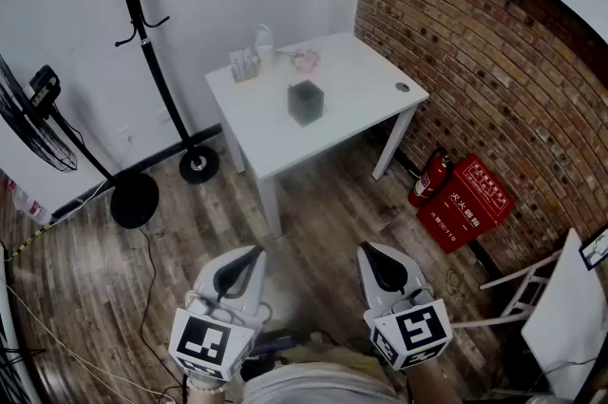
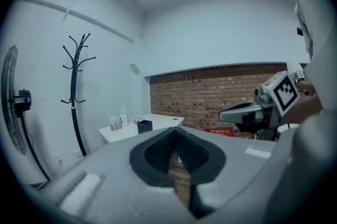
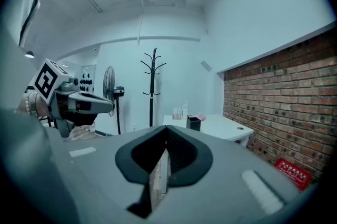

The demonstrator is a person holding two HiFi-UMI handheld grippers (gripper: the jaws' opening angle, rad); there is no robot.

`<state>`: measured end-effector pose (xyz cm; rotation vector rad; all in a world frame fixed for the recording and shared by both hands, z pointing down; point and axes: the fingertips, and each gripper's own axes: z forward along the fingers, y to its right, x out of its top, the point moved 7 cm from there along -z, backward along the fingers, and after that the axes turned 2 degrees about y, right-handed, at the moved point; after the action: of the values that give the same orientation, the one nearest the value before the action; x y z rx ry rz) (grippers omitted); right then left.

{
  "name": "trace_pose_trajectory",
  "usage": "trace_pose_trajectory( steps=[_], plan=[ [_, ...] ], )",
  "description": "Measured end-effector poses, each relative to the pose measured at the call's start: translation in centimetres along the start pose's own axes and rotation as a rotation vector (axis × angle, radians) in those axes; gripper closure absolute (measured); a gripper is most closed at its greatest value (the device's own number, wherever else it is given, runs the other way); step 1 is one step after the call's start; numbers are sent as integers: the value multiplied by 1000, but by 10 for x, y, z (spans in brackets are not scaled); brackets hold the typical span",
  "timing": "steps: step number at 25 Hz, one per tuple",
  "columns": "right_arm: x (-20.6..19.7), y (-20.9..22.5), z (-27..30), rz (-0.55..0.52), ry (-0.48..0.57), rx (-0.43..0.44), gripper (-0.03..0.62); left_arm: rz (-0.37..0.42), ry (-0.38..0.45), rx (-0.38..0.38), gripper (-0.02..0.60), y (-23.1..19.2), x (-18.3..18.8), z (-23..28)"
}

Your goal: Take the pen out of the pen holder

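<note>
A black square pen holder (image 1: 306, 102) stands near the middle of a small white table (image 1: 361, 84), well ahead of me across the wooden floor. No pen can be made out in it from here. My left gripper (image 1: 251, 253) and right gripper (image 1: 368, 249) are held side by side low in the head view, far short of the table, both shut and holding nothing. In the left gripper view the pen holder (image 2: 144, 125) shows small beyond the closed tips (image 2: 174, 132). In the right gripper view the holder (image 3: 194, 123) lies just right of the closed tips (image 3: 166, 128).
At the table's far corner sit a white bottle (image 1: 264, 44), a small rack (image 1: 244, 65) and a pink item (image 1: 306, 60). Left of the table stand a black coat stand (image 1: 142, 27) and a fan (image 1: 36, 128). A fire extinguisher (image 1: 429, 177) and red box (image 1: 465, 202) line the brick wall.
</note>
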<state>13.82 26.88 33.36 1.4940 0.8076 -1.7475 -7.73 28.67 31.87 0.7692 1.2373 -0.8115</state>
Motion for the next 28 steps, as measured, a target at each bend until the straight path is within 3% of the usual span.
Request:
trace_pose_trajectory(
  steps=[18,28],
  plan=[
    [-3,4,-6,26,15,1,591,7,-3,7,589,8,3,1],
    [-5,11,-10,39,17,-9,591,-46,47,33,588,7,6,5]
  ],
)
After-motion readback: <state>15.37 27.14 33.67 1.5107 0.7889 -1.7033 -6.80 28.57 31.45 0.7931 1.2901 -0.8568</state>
